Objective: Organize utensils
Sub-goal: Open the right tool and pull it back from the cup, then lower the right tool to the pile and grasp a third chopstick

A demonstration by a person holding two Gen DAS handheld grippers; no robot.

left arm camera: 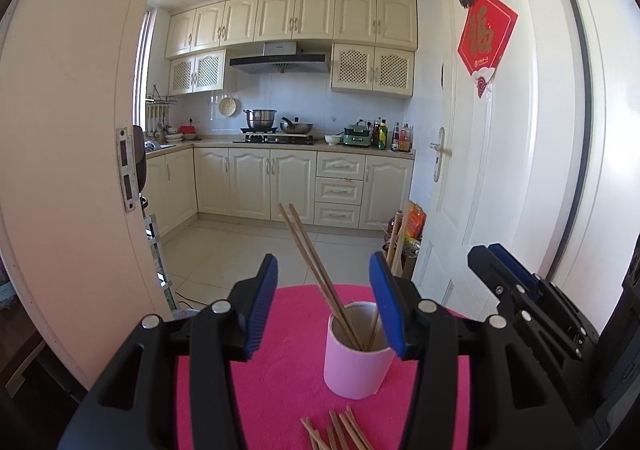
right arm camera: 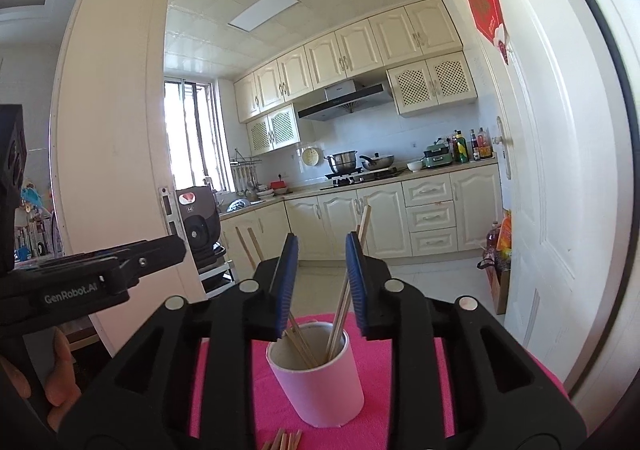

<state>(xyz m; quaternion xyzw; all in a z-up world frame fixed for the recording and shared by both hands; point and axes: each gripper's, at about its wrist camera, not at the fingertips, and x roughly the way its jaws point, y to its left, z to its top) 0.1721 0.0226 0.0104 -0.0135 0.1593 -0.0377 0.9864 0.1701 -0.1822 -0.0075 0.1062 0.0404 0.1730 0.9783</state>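
Note:
A pink cup (left arm camera: 356,366) (right arm camera: 320,386) stands upright on a bright pink mat (left arm camera: 280,370) (right arm camera: 232,390). Several wooden chopsticks (left arm camera: 316,274) (right arm camera: 340,310) lean in the cup. More chopsticks (left arm camera: 340,430) (right arm camera: 282,440) lie loose on the mat in front of it. My left gripper (left arm camera: 324,290) hovers over the cup, open, and the leaning sticks pass between its blue pads without touching them. My right gripper (right arm camera: 322,282) is also above the cup with its pads apart; one stick rises close behind the right pad. Each gripper shows in the other's view, the right (left arm camera: 486,250) and the left (right arm camera: 160,250).
The mat's far edge faces an open kitchen doorway. A white door (left arm camera: 480,170) stands at the right and the door frame (left arm camera: 80,170) at the left. Bags and bottles (left arm camera: 408,234) sit on the floor by the door. A hand (right arm camera: 56,378) holds the left gripper.

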